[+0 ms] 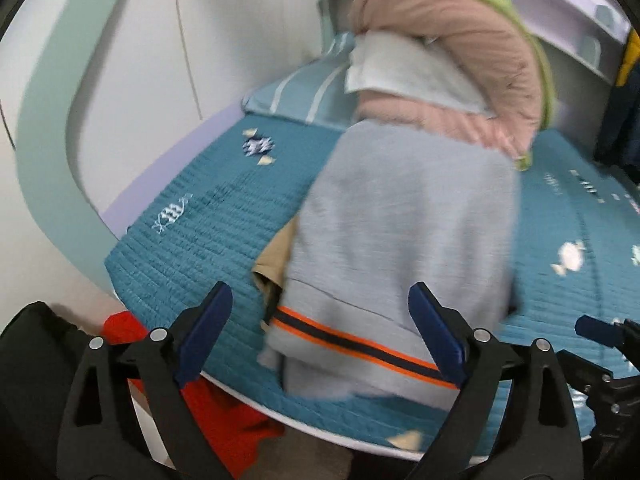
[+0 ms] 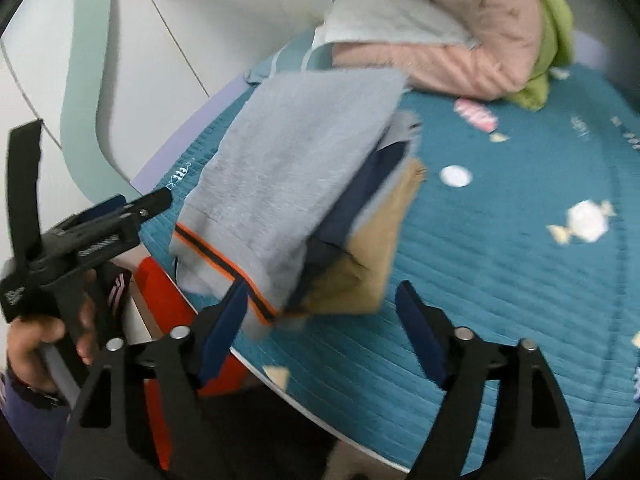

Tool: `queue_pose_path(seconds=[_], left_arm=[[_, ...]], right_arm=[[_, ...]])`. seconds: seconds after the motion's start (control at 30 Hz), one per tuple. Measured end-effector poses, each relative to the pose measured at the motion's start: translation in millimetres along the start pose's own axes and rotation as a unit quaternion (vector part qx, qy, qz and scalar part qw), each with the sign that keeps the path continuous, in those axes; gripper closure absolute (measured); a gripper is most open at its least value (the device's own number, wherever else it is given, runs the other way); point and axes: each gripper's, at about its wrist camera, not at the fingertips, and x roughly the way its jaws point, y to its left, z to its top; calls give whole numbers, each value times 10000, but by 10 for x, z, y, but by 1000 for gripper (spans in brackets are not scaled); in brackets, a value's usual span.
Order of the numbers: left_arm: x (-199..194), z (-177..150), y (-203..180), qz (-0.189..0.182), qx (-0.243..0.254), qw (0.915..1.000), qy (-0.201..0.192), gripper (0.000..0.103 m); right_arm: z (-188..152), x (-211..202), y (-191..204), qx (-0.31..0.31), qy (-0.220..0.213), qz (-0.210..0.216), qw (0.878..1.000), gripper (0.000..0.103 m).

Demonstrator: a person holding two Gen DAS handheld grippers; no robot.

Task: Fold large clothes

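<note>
Folded grey fleece garment with an orange-and-navy striped hem [image 1: 400, 240] lies on the teal quilted bedspread [image 1: 208, 216], its hem at the near edge, atop a tan cloth [image 2: 372, 264] and a navy layer. At 12 o'clock sits a pink padded jacket [image 1: 448, 20]. Left gripper [image 1: 320, 320] is spread wide, empty, straddling the hem. Right gripper [image 2: 324, 320] is likewise released, holding nothing, near the stack's corner.

Both wrist views close, forward-down; share grey garment [image 1: 400, 232].
</note>
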Motion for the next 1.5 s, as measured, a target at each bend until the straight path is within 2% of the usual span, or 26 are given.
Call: queue_pose_path(seconds=[0.1,0.23,0.3,0.43,0.67,0.73,0.87,1.0,1.17,1.5], left_arm=[[-440,-58,-332,-144,-6,9998,-124,11],[-968,-183,-771,-517,-6,9985,-158,11],[-1281,-273,-1013,-675,83,9972,-301,8],[-1934,-471,-1405,-548,172,9960,-677,5],[-2788,-701,-1691,-233,67,9927,-1177,5],[-2949,-744,-1725,-201,90,9913,-1297,5],[-3274,-835,-1813,-366,36,9894,-1403,5],[-3507,-919,-1931,-225,115,9872,-1578,5],[-3723,-997,-2066,-385,178,9838,-1741,5],[-4013,-1032,-2306,-356,405,9753,-2140,5]], right_arm=[[-188,-400,4,-126,-42,-59,9999,12],[-462,-1108,-44,-286,-423,-362,9980,8],[-574,-1381,-73,-303,-545,-507,9968,8],[-814,-1982,-155,-162,-790,-549,9952,8],[-1162,-2796,-105,-333,-1467,-792,9854,8],[-1261,-3031,-71,-374,-1668,-792,9821,8],[-1400,-3355,-15,-500,-1984,-825,9754,8],[-1540,-3654,69,-701,-2326,-1079,9640,8],[-1622,-3888,28,-689,-2570,-1166,9569,8],[-1729,-4136,-110,-561,-2840,-1242,9491,8]])
